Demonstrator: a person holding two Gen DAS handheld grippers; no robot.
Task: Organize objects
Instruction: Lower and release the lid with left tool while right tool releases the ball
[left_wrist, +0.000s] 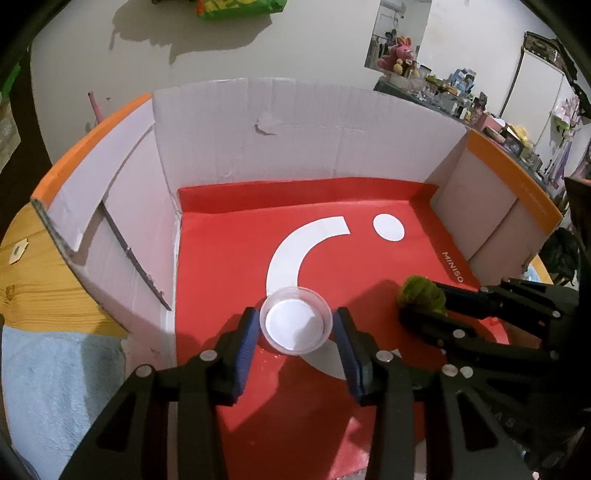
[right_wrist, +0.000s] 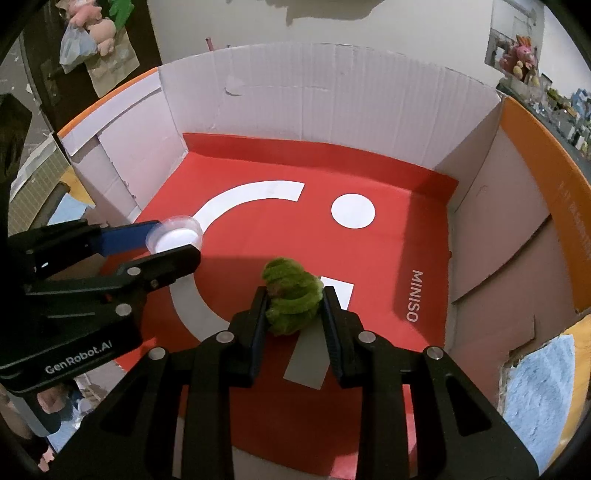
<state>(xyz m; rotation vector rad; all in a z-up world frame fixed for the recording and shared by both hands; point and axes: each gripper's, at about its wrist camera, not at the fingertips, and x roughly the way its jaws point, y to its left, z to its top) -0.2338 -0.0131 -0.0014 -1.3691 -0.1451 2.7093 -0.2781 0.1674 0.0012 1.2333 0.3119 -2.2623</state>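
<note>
Left claw (left_wrist: 295, 332) has its blue pads on either side of a small clear plastic cup (left_wrist: 295, 320), touching its rim, inside a cardboard box (left_wrist: 295, 122) with a red liner (left_wrist: 229, 258) on the floor of it. Right claw (right_wrist: 295, 314) is clamped on a fuzzy green clump (right_wrist: 291, 295), held just above the liner's white markings. Both claws sit side by side within the box, near each other but apart. Beyond the box lie a wooden tabletop (left_wrist: 33, 273) and a blue towel (left_wrist: 55, 387).

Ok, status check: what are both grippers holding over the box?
Left gripper shut on clear plastic cup. Right gripper shut on green fuzzy bundle. Both over the red sheet lining the cardboard box; nothing else inside.
</note>
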